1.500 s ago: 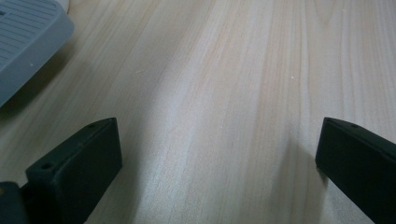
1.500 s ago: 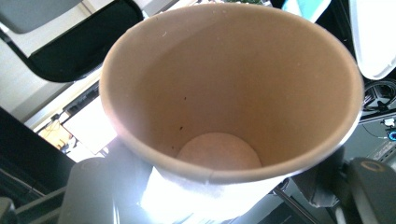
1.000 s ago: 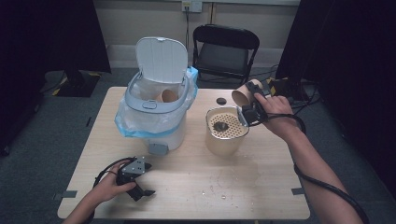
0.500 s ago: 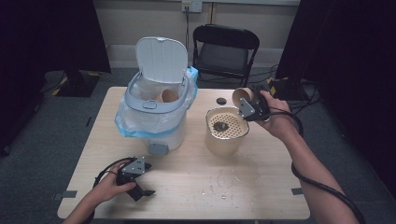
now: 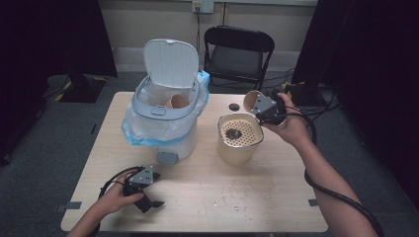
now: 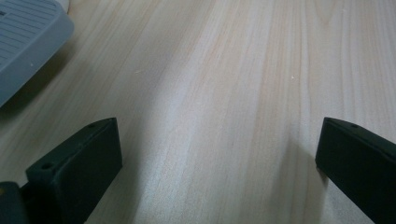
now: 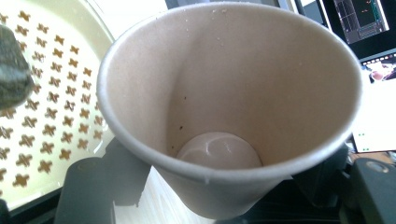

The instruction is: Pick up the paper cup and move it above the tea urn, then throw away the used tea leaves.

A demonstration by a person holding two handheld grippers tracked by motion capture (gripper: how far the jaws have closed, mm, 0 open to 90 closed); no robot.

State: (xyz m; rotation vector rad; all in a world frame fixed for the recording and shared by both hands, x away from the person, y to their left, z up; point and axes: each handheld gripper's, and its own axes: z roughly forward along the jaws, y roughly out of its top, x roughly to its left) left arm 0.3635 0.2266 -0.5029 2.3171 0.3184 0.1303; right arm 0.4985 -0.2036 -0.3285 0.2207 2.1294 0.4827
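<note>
My right gripper is shut on a brown paper cup, holding it on its side above the far right rim of a beige strainer pot. In the right gripper view the cup is empty apart from a few specks, and the jaws squeeze its lower wall. A dark lump lies on the perforated strainer. My left gripper rests on the table near the front left, its jaws wide open with bare wood between them.
A white pedal bin with a blue liner stands open at the back left, with another paper cup inside. Its grey pedal is close to my left gripper. A black cap lies behind the pot. A folding chair stands beyond the table.
My right hand has shifted the cup slightly left, closer over the strainer pot's rim. The left gripper has stayed where it was.
</note>
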